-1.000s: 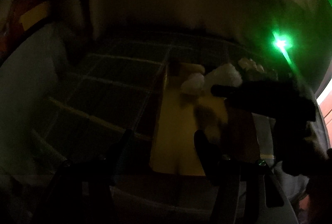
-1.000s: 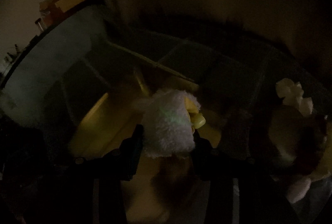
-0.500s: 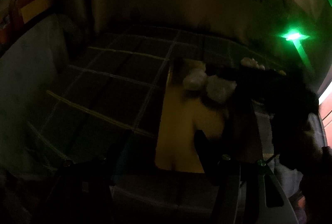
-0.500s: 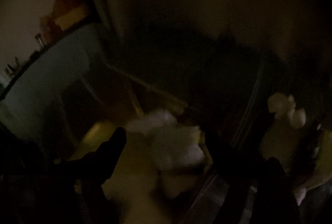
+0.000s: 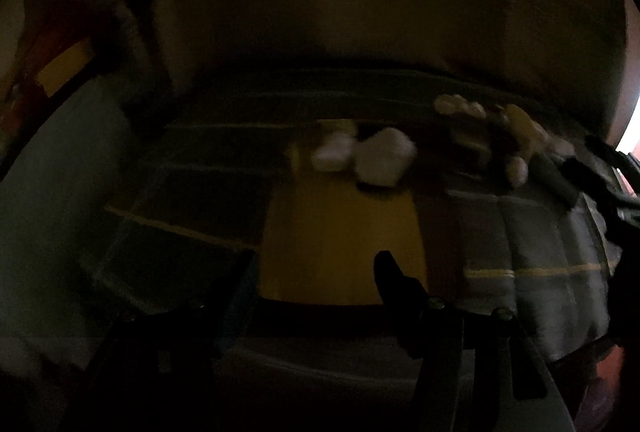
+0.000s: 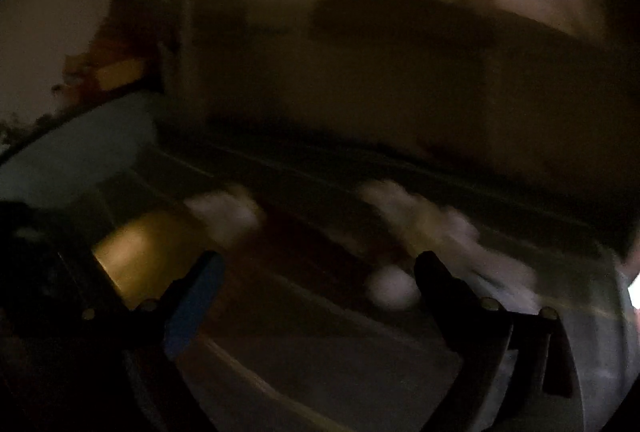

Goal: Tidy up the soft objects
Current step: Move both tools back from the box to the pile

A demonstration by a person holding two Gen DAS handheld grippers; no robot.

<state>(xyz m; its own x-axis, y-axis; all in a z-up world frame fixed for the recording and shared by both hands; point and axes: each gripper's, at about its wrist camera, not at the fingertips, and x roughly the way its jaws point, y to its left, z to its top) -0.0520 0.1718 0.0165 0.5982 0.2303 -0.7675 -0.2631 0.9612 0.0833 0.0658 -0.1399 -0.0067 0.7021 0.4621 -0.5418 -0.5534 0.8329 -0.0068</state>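
Note:
The scene is dark and blurred. In the left wrist view a yellow box (image 5: 340, 232) lies on a checked cloth, with two white soft toys (image 5: 384, 156) at its far end. My left gripper (image 5: 316, 264) is open and empty over the box's near edge. In the right wrist view my right gripper (image 6: 320, 272) is open and empty. The white toys in the box (image 6: 228, 212) show at its left. More soft objects (image 6: 420, 212) lie ahead, and a small white ball (image 6: 392, 288) sits beside the right finger.
A pile of pale and yellow soft objects (image 5: 516, 128) lies on the checked cloth (image 5: 552, 252) at the right. A pale blue cushion (image 5: 52, 192) fills the left side. A wall rises behind.
My right gripper opened and let go of the white soft toy into the yellow box, then swung right away from it. The left view tilted up slightly.

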